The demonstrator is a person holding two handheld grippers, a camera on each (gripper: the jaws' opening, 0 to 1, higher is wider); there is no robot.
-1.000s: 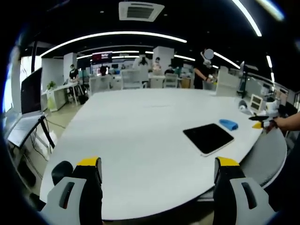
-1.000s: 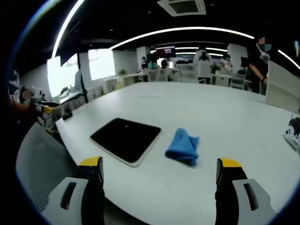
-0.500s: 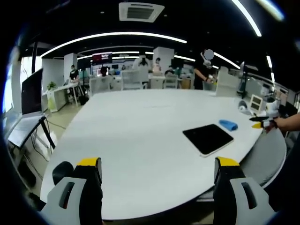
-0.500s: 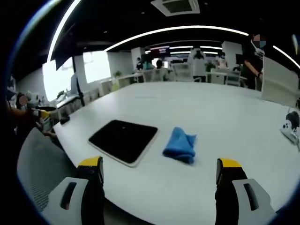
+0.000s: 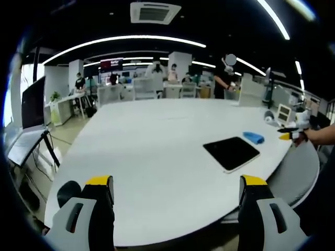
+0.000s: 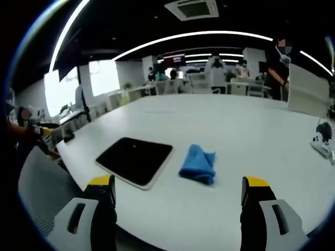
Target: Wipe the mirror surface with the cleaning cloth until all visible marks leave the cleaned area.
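A dark rectangular mirror (image 6: 135,161) with a pale rim lies flat on the white table (image 6: 251,136). The blue cleaning cloth (image 6: 198,164) sits crumpled just to its right, apart from it. My right gripper (image 6: 178,196) is open, well short of the cloth, nothing between its jaws. In the left gripper view the mirror (image 5: 231,153) and cloth (image 5: 253,137) lie far off to the right on the table (image 5: 157,141). My left gripper (image 5: 175,193) is open and empty over the table's near edge. The right gripper (image 5: 289,134) shows at the far right, held by a hand.
A grey mesh chair back (image 6: 44,183) stands left of the table. Small white objects (image 6: 322,141) sit at the table's right edge. Desks, chairs and people (image 5: 157,83) fill the room behind. A monitor (image 5: 31,102) stands at left.
The right gripper view has shifted slightly, so mirror and cloth sit a little lower and further left. The left gripper view is almost unchanged. Both grippers stay open.
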